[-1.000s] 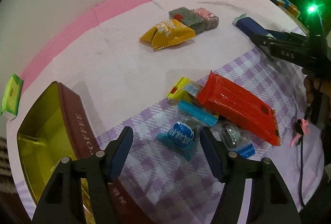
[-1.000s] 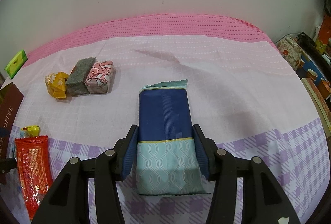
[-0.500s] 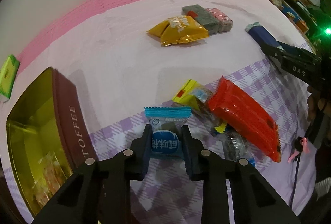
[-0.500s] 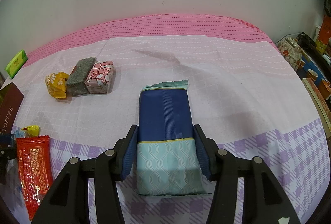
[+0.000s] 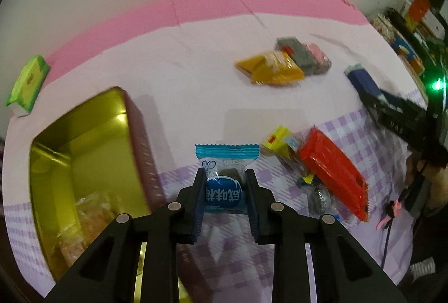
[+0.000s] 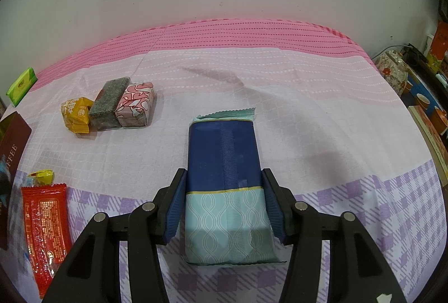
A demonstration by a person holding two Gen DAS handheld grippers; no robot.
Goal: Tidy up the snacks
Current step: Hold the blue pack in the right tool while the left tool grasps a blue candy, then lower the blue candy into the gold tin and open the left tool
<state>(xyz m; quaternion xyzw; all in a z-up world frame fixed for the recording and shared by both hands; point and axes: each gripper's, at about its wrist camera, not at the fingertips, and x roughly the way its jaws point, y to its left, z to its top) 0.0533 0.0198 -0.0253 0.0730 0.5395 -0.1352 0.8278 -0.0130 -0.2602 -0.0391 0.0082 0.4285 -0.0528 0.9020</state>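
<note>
My left gripper (image 5: pixel 224 185) is shut on a small blue-and-clear candy packet (image 5: pixel 225 177) and holds it above the cloth, just right of the open gold toffee tin (image 5: pixel 84 152), which has several snacks in its near end. My right gripper (image 6: pixel 224 191) is shut on a navy-and-teal snack pack (image 6: pixel 224 177) that lies on the cloth. A red packet (image 5: pixel 333 171) and small candies (image 5: pixel 277 140) lie right of the left gripper. A yellow packet (image 5: pixel 271 70), a grey bar (image 5: pixel 294 51) and a pink bar (image 6: pixel 135 104) sit farther back.
A green box (image 5: pixel 28 82) lies at the far left edge by the wall. The table has a pink and purple-check cloth (image 6: pixel 308 107). Boxes and a patterned jar (image 6: pixel 392 73) crowd the right side beyond the table edge.
My left gripper shut on the blue candy packet, lifted it off the pile and moved left toward the tin. The right gripper has stayed still on the navy pack.
</note>
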